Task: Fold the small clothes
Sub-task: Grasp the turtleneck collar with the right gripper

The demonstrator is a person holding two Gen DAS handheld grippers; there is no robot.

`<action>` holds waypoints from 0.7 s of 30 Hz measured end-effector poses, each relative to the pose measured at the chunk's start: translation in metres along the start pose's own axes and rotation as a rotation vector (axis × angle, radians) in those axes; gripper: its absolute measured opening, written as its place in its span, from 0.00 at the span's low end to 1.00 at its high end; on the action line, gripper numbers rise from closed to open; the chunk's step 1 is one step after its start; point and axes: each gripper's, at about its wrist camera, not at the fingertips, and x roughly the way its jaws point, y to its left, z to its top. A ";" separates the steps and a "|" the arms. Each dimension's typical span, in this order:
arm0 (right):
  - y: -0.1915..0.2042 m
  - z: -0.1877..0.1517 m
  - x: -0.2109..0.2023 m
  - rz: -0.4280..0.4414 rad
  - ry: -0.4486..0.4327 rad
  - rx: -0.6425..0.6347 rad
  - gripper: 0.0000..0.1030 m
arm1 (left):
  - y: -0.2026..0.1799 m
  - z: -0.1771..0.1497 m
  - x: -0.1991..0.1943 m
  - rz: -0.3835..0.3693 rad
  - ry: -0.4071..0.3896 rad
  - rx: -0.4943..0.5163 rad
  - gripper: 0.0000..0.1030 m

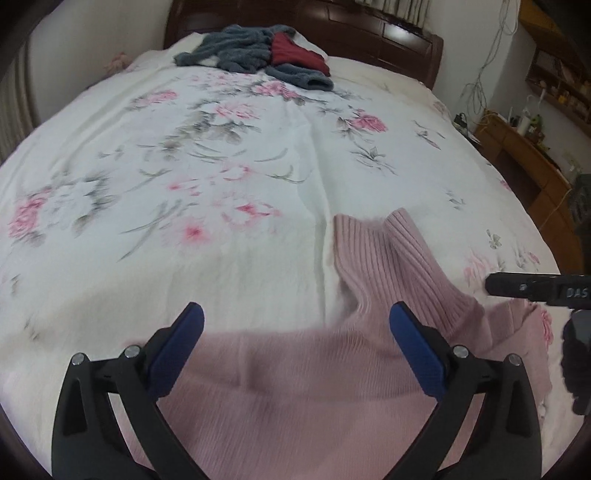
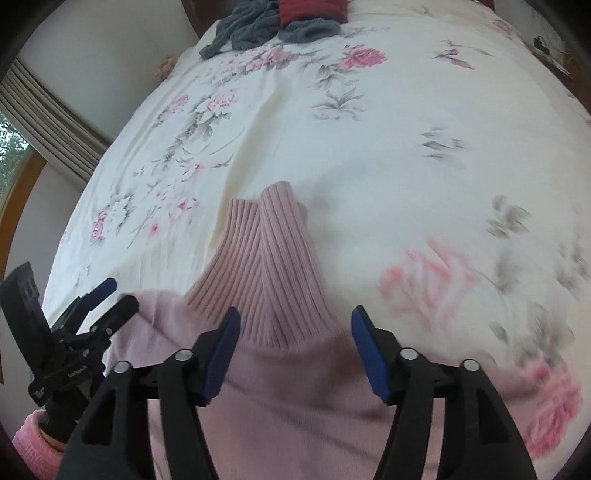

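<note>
Pink sweater (image 1: 314,373) lies at the bottom of the frame on the floral bedspread (image 1: 184,177), ribbed cuffs (image 2: 266,236) pointing up-frame. Left gripper (image 1: 295,332) spread wide over it, empty; right gripper (image 2: 295,332) likewise released. Grey and red clothes (image 1: 258,51) top centre.

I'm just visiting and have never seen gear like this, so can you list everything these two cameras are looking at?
Pink sweater: one, pale pink, ribbed cuffs, lying near the front of the bed under both grippers.
Grey garment: one pile, blue-grey, fluffy, far end of the bed.
Red garment: one, dark red, on the grey pile.
Bedspread: one, white with pink flowers, covering the bed.
Headboard: one, dark wood, behind the pile.
Wooden furniture: light brown, right of the bed.
Curtain: beige, at left by a window.
Left gripper: black, blue pads, open.
Right gripper: black, blue pads, open.
Sleeve: pink, lower left.
</note>
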 end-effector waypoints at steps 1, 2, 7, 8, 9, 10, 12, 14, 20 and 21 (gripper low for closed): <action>0.001 0.003 0.005 -0.002 0.000 -0.003 0.64 | 0.000 0.004 0.006 0.003 -0.002 0.008 0.97; 0.003 0.007 0.013 0.001 0.001 -0.006 0.63 | 0.000 0.007 0.010 0.010 -0.014 0.010 0.97; 0.005 0.021 0.040 0.001 0.008 -0.029 0.65 | 0.000 0.018 0.019 0.039 -0.096 0.008 0.97; 0.004 0.023 0.045 -0.006 0.010 -0.033 0.66 | -0.001 0.020 0.021 0.025 -0.108 0.007 0.97; 0.003 0.025 0.049 -0.004 0.011 -0.032 0.67 | -0.001 0.021 0.027 0.011 -0.108 0.003 0.97; 0.003 0.027 0.053 0.000 0.011 -0.032 0.67 | -0.002 0.023 0.034 0.013 -0.090 0.005 0.97; 0.002 0.031 0.062 -0.005 0.015 -0.039 0.67 | -0.006 0.026 0.055 0.038 -0.003 0.029 0.97; 0.003 0.033 0.070 -0.014 0.020 -0.043 0.67 | -0.010 0.028 0.074 -0.005 0.090 0.064 0.97; 0.002 0.036 0.079 0.027 0.014 -0.054 0.35 | -0.017 0.032 0.092 -0.082 0.119 0.043 0.97; 0.001 0.035 0.078 0.042 0.013 -0.049 0.32 | -0.017 0.032 0.094 -0.109 0.135 0.030 0.97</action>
